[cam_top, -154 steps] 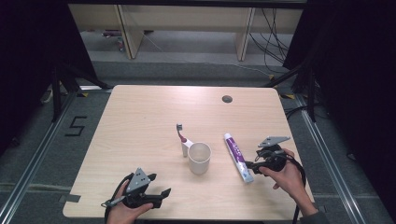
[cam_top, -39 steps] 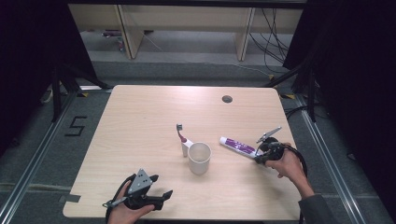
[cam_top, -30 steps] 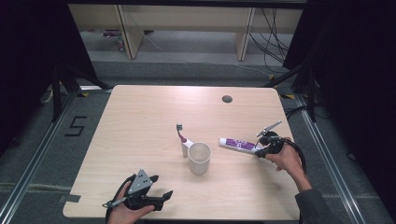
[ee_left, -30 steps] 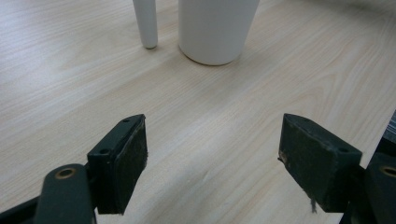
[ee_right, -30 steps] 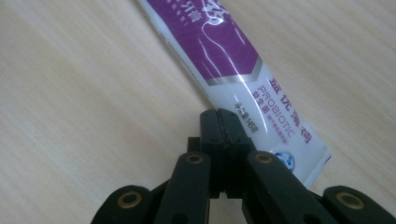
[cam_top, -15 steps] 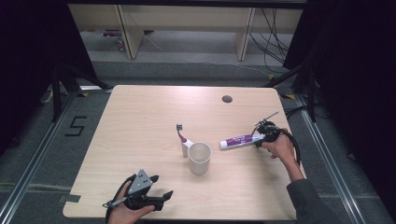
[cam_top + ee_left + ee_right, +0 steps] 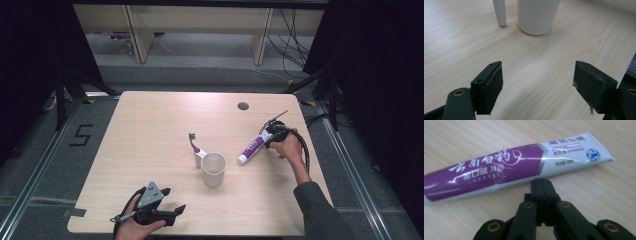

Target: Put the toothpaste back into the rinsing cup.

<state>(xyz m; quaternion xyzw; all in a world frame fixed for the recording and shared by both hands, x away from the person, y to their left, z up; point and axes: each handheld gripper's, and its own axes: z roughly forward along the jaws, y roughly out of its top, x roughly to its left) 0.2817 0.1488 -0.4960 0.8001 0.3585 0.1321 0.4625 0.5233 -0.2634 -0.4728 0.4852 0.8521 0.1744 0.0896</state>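
**Clenched right tongs pressed against the toothpaste tube**

The right tongs (image 7: 541, 182) are clenched, the two black jaws pressed together with nothing between them. Their joined tip sits right at the long edge of the purple and white plastic toothpaste tube (image 7: 506, 167), touching it or very nearly so. The tube lies flat on the light wooden surface (image 7: 150, 125), stretched crosswise just ahead of these tongs, its white crimped end off to one side of the tip and its purple body to the other. In the high view the right tongs (image 7: 270, 134) sit at the far end of the tube (image 7: 251, 148), whose cap end points toward the white plastic cup (image 7: 213, 169).

The left tongs (image 7: 537, 85) are released, jaws standing wide apart over bare wood. Ahead of them stands the cup (image 7: 537, 15), and just beside it rests the white handle of a toothbrush (image 7: 499, 12). In the high view the left tongs (image 7: 172, 200) rest near the surface's near edge.
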